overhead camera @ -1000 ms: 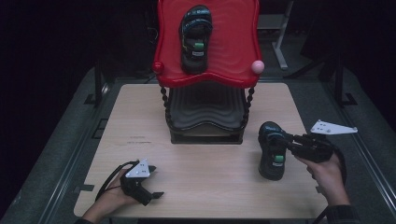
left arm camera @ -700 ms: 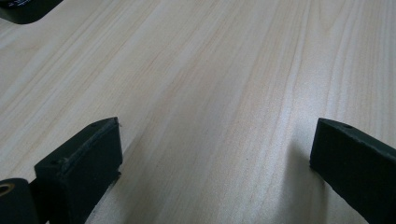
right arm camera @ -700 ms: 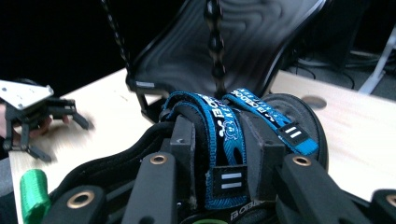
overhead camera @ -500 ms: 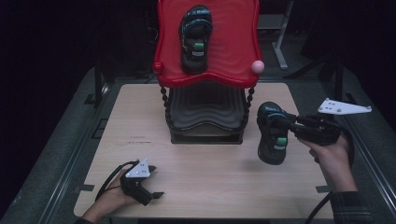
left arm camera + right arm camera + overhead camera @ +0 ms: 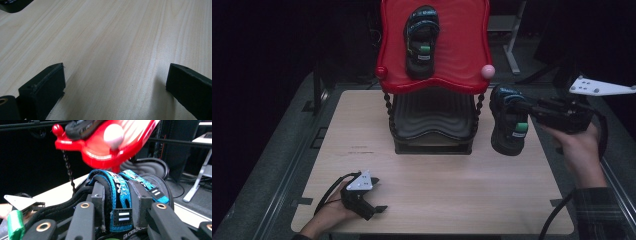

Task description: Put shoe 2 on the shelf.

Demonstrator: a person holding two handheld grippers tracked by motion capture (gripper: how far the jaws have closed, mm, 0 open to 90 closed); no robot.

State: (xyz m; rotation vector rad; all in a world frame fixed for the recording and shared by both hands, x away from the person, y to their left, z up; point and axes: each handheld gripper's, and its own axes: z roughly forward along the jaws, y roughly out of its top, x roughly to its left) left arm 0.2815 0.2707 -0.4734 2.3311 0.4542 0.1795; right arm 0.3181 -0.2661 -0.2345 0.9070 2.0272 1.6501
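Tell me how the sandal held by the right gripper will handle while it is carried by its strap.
The sandal probably swings a little: the right gripper clamps only the blue strap, which looks soft. The sole seems thick and foam-like, so likely light and fairly stiff. It hangs clear of the table, and the webbing should resist slipping.

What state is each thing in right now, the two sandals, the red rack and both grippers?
Black sandal with blue straps: lifted off the table, clamped at its straps.
Second black sandal: lying on the top shelf.
Red wavy-edged top shelf: holds one sandal, room beside it.
Black lower shelf: bare.
Right gripper: shut on the straps.
Left gripper: open, resting low over the light wooden table.
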